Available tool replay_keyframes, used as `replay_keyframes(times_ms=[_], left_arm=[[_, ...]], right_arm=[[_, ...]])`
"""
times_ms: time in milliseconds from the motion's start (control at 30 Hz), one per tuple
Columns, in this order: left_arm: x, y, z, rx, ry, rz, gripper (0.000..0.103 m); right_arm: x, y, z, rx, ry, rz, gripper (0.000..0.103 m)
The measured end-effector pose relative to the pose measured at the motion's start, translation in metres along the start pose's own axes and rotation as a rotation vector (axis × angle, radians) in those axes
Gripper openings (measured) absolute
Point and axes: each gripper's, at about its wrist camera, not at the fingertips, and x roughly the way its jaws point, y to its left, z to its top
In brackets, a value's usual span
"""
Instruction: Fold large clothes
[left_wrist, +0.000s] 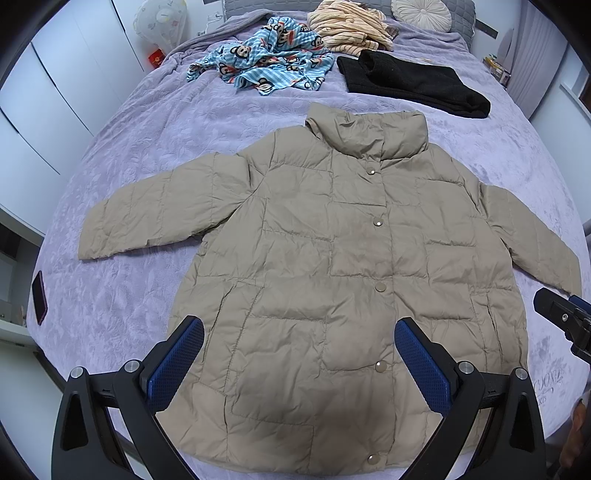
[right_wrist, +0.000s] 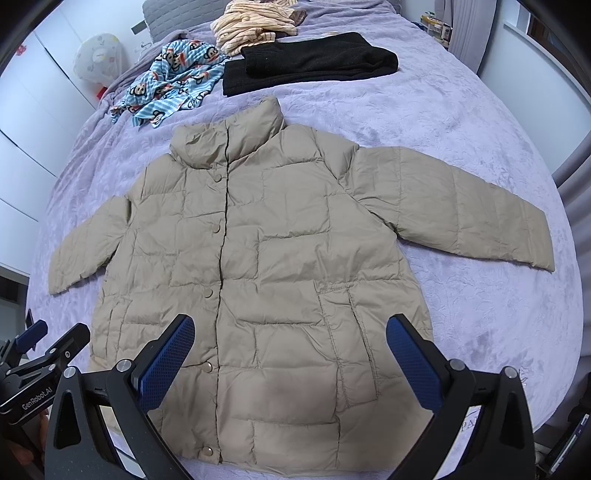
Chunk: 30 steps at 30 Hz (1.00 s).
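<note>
While both grippers, left (left_wrist: 299, 338) and right (right_wrist: 290, 334), gape over the jacket (left_wrist: 332, 277), one body reads "GenRobot.AI".

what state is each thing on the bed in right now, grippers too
beige puffer jacket: spread flat, front up, snapped shut, sleeves out, unfolded
black garment: folded
blue monkey-print garment: crumpled, unfolded
striped cream garment: heaped, unfolded
phone: lying flat on the bed edge
left gripper: open, above the jacket hem, holding nothing
right gripper: open, holding nothing

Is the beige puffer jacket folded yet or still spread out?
Spread out: the jacket lies flat on the bed, front snapped shut, both sleeves extended sideways.
</note>
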Motion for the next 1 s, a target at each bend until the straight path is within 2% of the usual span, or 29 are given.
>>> replay_keyframes(times_ms=[1000], left_arm=[[-0.0013,0.0027,-0.0027,-0.002,0.004,-0.002,0.103]], right_arm=[[0.0006,0.0007,-0.0003,0.004,0.002,0.005,0.103]])
